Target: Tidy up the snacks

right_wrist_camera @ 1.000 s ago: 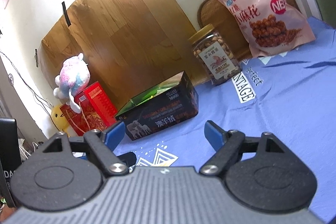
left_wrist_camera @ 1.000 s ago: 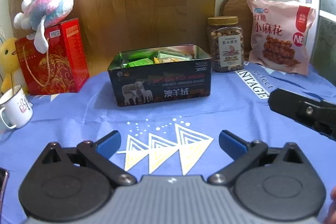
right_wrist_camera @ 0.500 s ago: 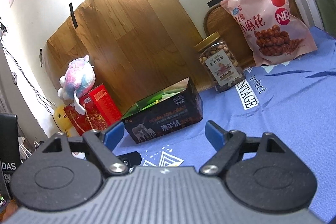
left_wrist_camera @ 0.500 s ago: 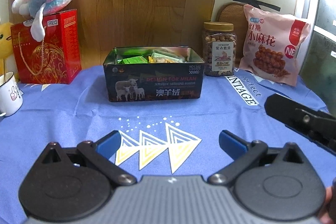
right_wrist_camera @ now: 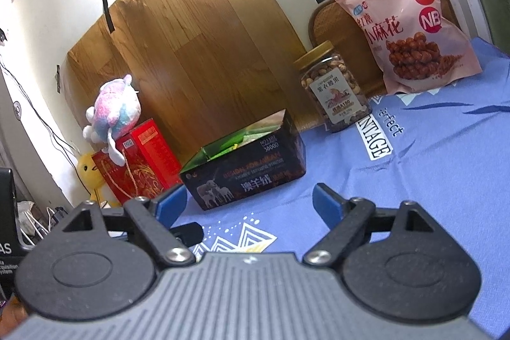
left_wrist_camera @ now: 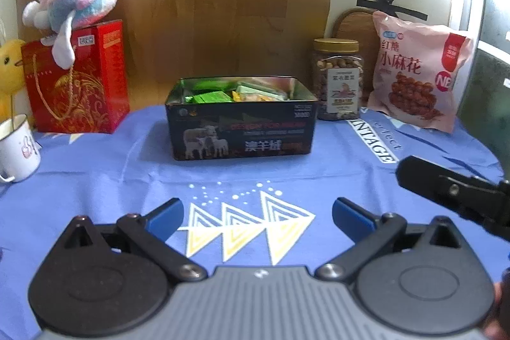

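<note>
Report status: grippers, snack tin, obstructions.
Left hand-held gripper open, empty; right hand-held gripper open, empty. Snack tin lidless, packets inside. Blue cloth between grippers and tin holds nothing.

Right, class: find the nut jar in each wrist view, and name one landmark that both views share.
Left wrist view: nut jar stands right of centre, behind the tin's right corner.
Right wrist view: nut jar stands upper right of centre.
Shared landmark: pink bag to its right.
</note>
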Demonstrator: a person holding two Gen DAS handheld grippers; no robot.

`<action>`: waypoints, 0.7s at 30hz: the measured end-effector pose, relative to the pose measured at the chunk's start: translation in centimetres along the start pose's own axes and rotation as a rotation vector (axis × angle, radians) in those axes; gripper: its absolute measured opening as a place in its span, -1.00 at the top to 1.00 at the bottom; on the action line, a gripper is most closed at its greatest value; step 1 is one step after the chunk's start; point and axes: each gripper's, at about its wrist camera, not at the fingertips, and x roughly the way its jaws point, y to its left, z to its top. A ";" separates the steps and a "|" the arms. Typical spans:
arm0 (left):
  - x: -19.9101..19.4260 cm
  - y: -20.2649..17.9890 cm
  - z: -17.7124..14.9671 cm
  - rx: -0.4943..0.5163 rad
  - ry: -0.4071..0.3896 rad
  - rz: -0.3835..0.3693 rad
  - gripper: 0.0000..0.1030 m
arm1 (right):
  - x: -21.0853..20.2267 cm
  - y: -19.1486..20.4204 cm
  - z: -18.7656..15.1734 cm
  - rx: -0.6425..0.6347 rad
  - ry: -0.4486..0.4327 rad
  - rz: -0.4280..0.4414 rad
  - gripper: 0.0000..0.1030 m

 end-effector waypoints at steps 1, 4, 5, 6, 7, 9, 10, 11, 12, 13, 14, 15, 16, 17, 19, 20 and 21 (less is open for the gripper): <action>0.0 0.1 0.0 0.002 -0.002 0.004 -1.00 | 0.1 0.0 0.0 0.000 0.002 -0.002 -0.71; 0.0 0.5 -0.1 -0.002 -0.004 -0.002 -1.00 | 0.1 0.1 0.0 0.000 0.003 -0.008 -0.72; 0.1 0.6 -0.1 -0.003 -0.002 -0.005 -1.00 | 0.1 0.1 0.0 -0.001 0.004 -0.007 -0.72; 0.1 0.7 -0.1 -0.005 0.000 -0.009 -1.00 | 0.2 0.2 0.0 -0.002 0.005 -0.007 -0.72; 0.1 0.9 -0.1 -0.007 0.003 -0.014 -1.00 | 0.2 0.3 0.0 -0.004 0.004 -0.007 -0.72; 0.1 1.0 -0.2 -0.009 0.005 -0.018 -1.00 | 0.3 0.5 -0.1 -0.009 0.005 -0.005 -0.72; 0.1 1.0 -0.2 -0.009 0.007 -0.019 -1.00 | 0.3 0.6 -0.1 -0.011 0.006 -0.005 -0.72; 0.1 1.1 -0.3 -0.009 0.010 -0.020 -1.00 | 0.4 0.6 -0.2 -0.011 0.007 -0.004 -0.72; 0.1 1.1 -0.3 -0.009 0.013 -0.021 -1.00 | 0.4 0.7 -0.2 -0.011 0.009 -0.003 -0.72; 0.2 1.1 -0.4 -0.009 0.018 -0.018 -1.00 | 0.5 0.7 -0.2 -0.011 0.012 -0.003 -0.72; 0.3 1.2 -0.4 -0.007 0.024 -0.014 -1.00 | 0.5 0.7 -0.3 -0.012 0.014 -0.003 -0.73; 0.4 1.2 -0.5 -0.005 0.030 -0.010 -1.00 | 0.6 0.7 -0.3 -0.012 0.015 -0.004 -0.73; 0.5 1.2 -0.6 -0.004 0.036 -0.002 -1.00 | 0.7 0.7 -0.4 -0.011 0.017 -0.004 -0.73; 0.6 1.2 -0.7 -0.002 0.042 0.008 -1.00 | 0.7 0.7 -0.4 -0.010 0.019 -0.004 -0.73; 0.8 1.3 -0.9 0.000 0.051 0.030 -1.00 | 0.7 0.7 -0.5 -0.010 0.021 -0.005 -0.73; 0.9 1.5 -0.9 -0.002 0.054 0.041 -1.00 | 0.7 0.7 -0.5 -0.010 0.022 -0.005 -0.73; 1.0 1.6 -1.0 -0.004 0.059 0.051 -1.00 | 0.8 0.7 -0.5 -0.009 0.023 -0.005 -0.73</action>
